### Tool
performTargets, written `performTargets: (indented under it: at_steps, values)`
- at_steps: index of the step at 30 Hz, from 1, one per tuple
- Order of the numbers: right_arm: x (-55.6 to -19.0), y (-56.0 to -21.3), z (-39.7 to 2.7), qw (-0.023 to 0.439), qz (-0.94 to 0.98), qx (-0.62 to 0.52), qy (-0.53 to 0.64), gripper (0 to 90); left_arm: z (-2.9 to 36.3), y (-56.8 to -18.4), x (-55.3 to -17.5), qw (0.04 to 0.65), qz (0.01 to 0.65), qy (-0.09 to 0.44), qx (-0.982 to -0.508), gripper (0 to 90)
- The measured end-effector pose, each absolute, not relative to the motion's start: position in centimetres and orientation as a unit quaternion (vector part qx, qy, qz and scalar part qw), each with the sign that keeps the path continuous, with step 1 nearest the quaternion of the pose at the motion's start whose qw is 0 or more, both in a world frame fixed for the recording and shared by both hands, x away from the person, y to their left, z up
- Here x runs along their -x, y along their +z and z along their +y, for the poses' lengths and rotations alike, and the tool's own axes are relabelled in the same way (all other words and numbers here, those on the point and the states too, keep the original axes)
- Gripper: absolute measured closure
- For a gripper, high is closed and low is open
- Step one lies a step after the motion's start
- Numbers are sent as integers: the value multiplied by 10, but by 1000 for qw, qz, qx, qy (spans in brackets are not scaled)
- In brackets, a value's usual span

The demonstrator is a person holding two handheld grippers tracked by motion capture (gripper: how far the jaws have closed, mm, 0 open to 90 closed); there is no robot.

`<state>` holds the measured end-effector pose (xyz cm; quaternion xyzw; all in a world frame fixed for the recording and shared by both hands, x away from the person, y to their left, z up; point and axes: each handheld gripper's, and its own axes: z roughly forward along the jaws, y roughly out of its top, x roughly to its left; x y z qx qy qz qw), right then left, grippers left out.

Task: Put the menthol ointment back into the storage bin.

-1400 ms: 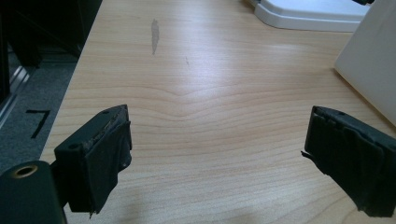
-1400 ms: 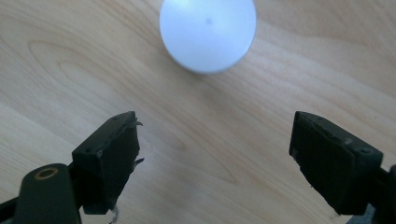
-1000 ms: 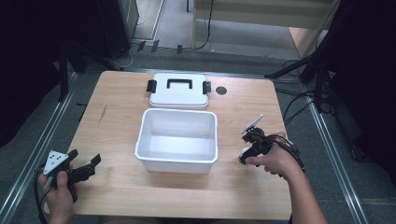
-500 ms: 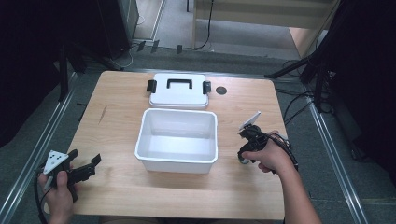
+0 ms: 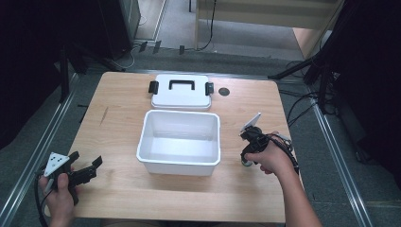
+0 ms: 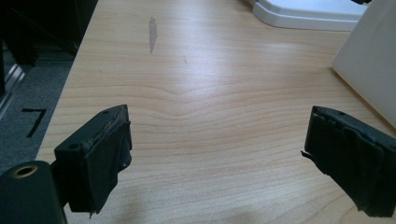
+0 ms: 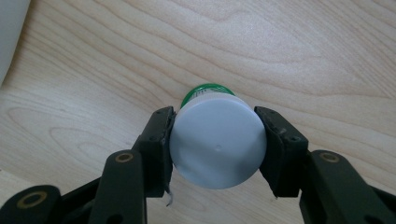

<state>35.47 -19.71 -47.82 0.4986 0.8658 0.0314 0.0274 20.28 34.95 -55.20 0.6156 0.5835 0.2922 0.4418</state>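
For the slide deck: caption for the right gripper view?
Right tool clamps a white-capped, green-banded bottle above the wooden table.

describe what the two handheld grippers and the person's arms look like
Both are black two-jaw tools. The left gripper carries a grey three-cornered plate with dark dots and trails a black cable. The right gripper has brass-coloured rivets on its jaw arms, dark worn pads, a grey plate and a black cable. The forearms are bare, no sleeves showing.
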Motion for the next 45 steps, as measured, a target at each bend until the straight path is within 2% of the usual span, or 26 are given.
performTargets:
  at_steps: [7,23,31,45]
  values:
    - [-353,-469,-200,23,870,-491,34,513,349,-552,-203,443,584,290,-615,82]
    - [-357,-413,-196,22,888,-456,57,513,350,-552,-203,443,585,289,-615,82]
    - [-357,-374,-183,25,897,-438,64,514,350,-552,-203,443,586,288,-614,82]
    - [-360,-348,-156,24,908,-414,65,514,350,-552,-204,441,588,285,-615,82]
